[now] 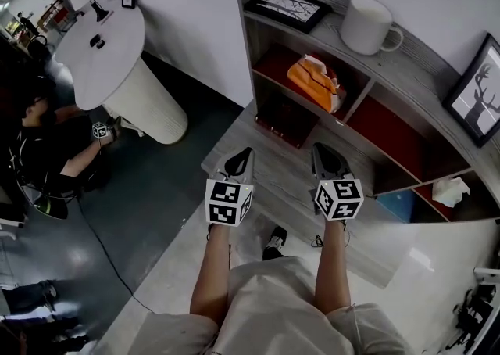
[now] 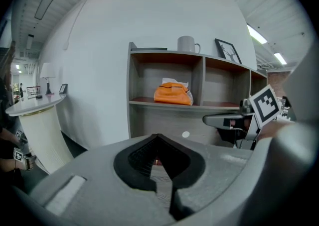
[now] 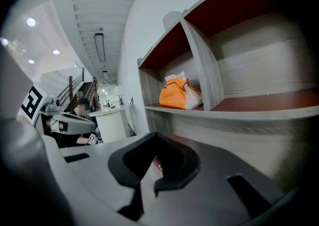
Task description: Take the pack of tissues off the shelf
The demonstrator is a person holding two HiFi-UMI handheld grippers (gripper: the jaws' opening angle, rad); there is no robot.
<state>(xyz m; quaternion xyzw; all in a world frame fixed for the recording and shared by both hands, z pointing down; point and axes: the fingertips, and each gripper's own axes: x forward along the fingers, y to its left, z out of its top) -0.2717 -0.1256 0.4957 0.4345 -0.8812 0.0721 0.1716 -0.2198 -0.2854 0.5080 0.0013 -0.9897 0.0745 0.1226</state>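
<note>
The orange pack of tissues (image 1: 314,82) lies in the upper left compartment of the grey shelf unit (image 1: 422,60), which has red-brown boards inside. The pack also shows in the left gripper view (image 2: 172,93) and the right gripper view (image 3: 177,96). My left gripper (image 1: 248,152) and right gripper (image 1: 319,147) are side by side in front of the shelf, below the pack and well short of it. Both point toward the shelf with their jaws closed together and nothing between them (image 2: 157,136) (image 3: 151,135).
On the shelf top stand a white mug (image 1: 367,25), a flat picture frame (image 1: 287,5) and a deer picture (image 1: 478,91). A crumpled white tissue (image 1: 451,189) and a blue box (image 1: 397,203) sit lower right. At left are a white round table (image 1: 101,41) and a seated person (image 1: 47,150).
</note>
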